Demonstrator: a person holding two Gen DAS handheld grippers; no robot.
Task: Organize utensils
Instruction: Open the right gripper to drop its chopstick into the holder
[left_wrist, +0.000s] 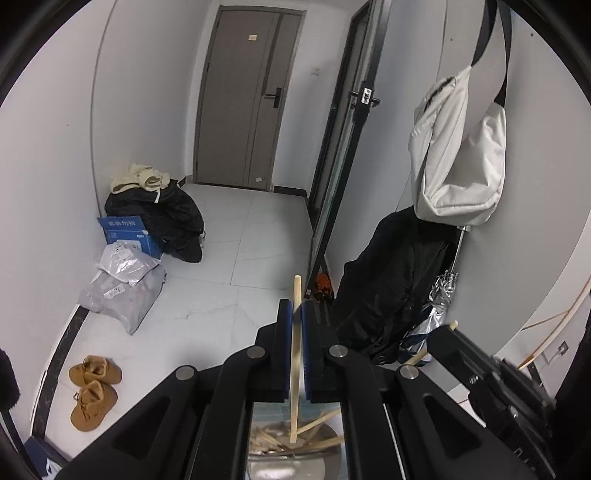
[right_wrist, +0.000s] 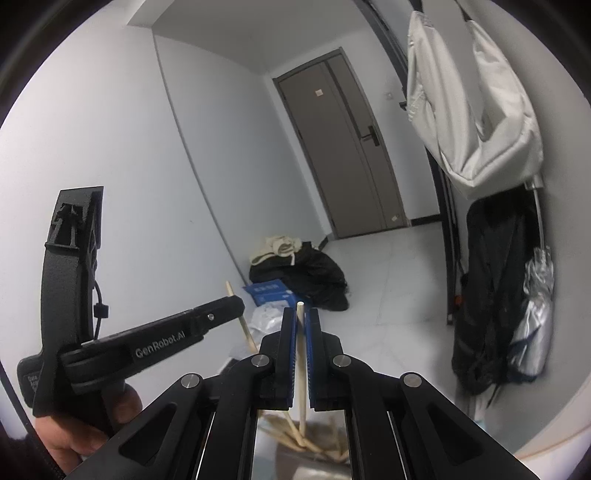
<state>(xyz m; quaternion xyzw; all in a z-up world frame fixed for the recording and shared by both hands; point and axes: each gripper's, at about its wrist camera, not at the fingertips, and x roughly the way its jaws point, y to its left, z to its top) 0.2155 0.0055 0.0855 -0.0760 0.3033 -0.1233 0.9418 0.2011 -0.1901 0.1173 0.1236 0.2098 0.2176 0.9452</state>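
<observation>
My left gripper (left_wrist: 295, 308) is shut on a pale wooden chopstick (left_wrist: 295, 354) that stands upright between its blue pads. Below it a metal container (left_wrist: 291, 459) holds several more chopsticks. My right gripper (right_wrist: 301, 315) is shut on another wooden chopstick (right_wrist: 301, 365), also upright, above the same container (right_wrist: 314, 458) of sticks. The left gripper (right_wrist: 236, 304) shows in the right wrist view with its chopstick (right_wrist: 243, 325). The right gripper (left_wrist: 443, 332) shows at the right in the left wrist view.
A hallway lies ahead with a grey door (left_wrist: 247, 92). Dark clothes, a blue box (left_wrist: 125, 234) and grey parcels (left_wrist: 122, 291) lie on the floor at left, brown boots (left_wrist: 94, 391) nearer. A white bag (left_wrist: 458, 147), black coat (left_wrist: 391, 284) and silver umbrella (left_wrist: 439, 295) hang at right.
</observation>
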